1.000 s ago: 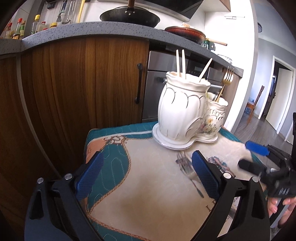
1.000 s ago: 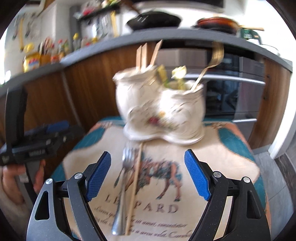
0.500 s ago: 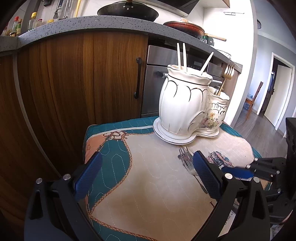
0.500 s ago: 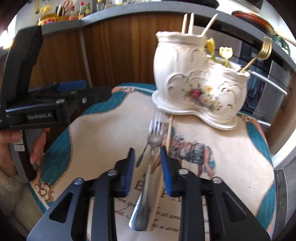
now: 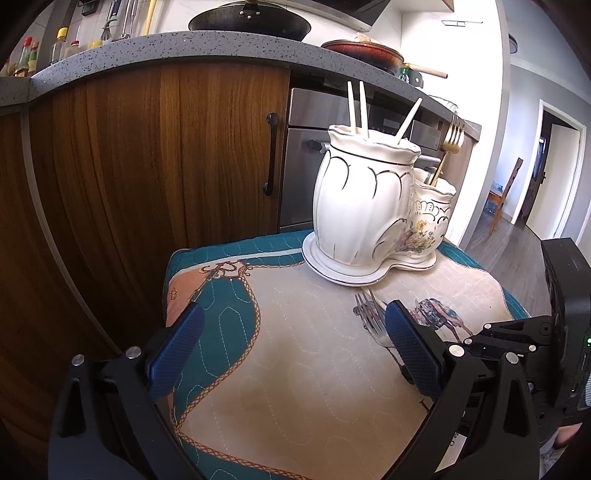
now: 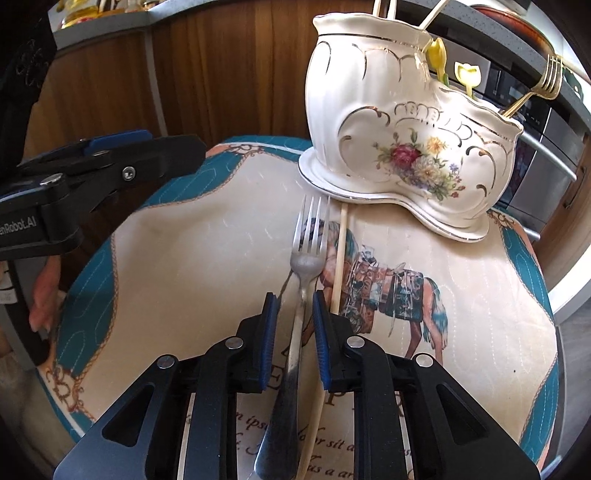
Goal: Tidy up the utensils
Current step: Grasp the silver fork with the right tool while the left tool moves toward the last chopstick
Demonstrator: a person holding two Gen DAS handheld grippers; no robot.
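A steel fork (image 6: 301, 295) lies on the quilted mat (image 6: 184, 266), tines toward the white ceramic holder (image 6: 402, 147). A pale chopstick (image 6: 338, 266) lies beside it on the right. My right gripper (image 6: 295, 314) is low over the fork handle, its blue pads narrowly apart on either side of it, not touching. My left gripper (image 5: 291, 343) is wide open and empty above the mat's left part. The fork's tines (image 5: 369, 314) and the holder (image 5: 369, 206) also show in the left wrist view. The holder carries chopsticks (image 5: 356, 107) and a gold fork (image 6: 535, 92).
The mat covers a small table (image 5: 221, 251) in front of wooden cabinets (image 5: 166, 155) and an oven (image 5: 314, 122). Pans (image 5: 251, 22) sit on the grey counter above. The left gripper's body (image 6: 92, 173) is at the left in the right wrist view.
My right gripper has narrowed from wide open and dropped low over the fork handle. My left gripper stays open, nearly still.
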